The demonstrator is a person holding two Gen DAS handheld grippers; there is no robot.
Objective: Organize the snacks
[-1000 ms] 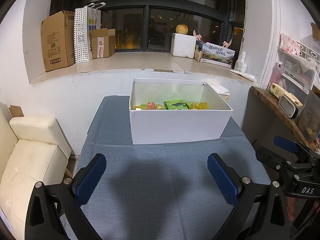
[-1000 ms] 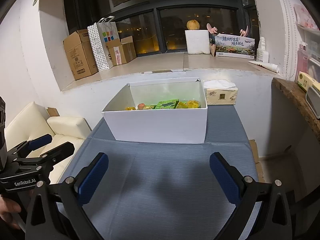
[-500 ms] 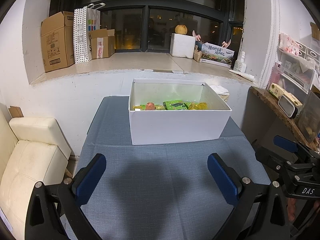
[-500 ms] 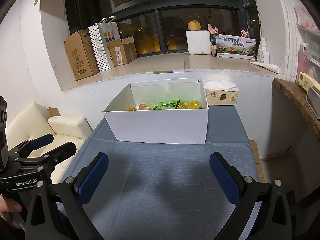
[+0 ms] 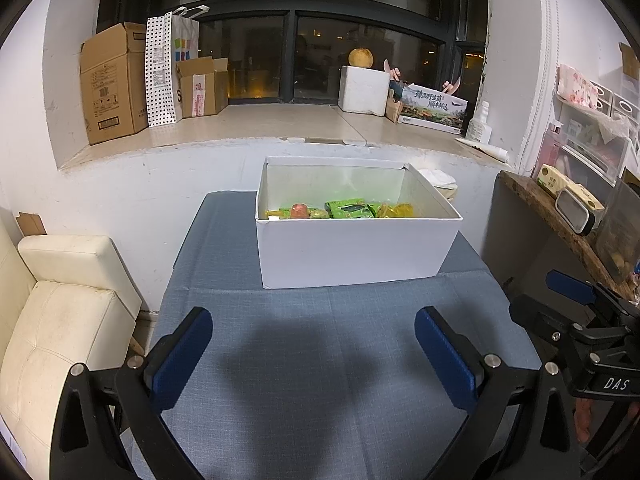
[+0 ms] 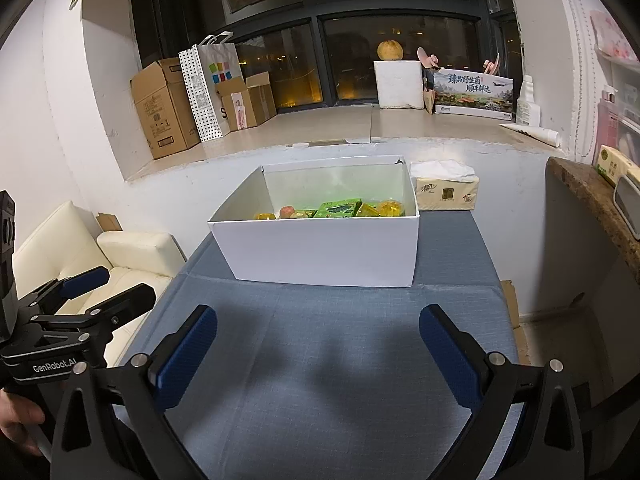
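A white open box (image 5: 352,256) (image 6: 320,252) stands at the far half of a blue-grey tablecloth (image 5: 320,380) (image 6: 328,380). Inside lie several snacks: green packets (image 5: 346,209) (image 6: 338,208), a pink round one (image 5: 299,211) and yellow wrapped ones (image 6: 390,208). My left gripper (image 5: 314,344) hangs open over the near cloth, nothing between its blue pads. My right gripper (image 6: 318,344) is likewise open and holds nothing. Each gripper shows at the edge of the other's view: the right one (image 5: 576,300), the left one (image 6: 92,288).
A tissue pack (image 6: 446,192) sits behind the box on the right. A cream sofa (image 5: 60,308) stands left of the table, a wooden shelf (image 5: 560,224) to the right. Cardboard boxes (image 5: 112,84) and a paper bag (image 5: 168,72) line the window ledge.
Nothing on the table has moved. Both views have drifted slightly, and both grippers stay open.
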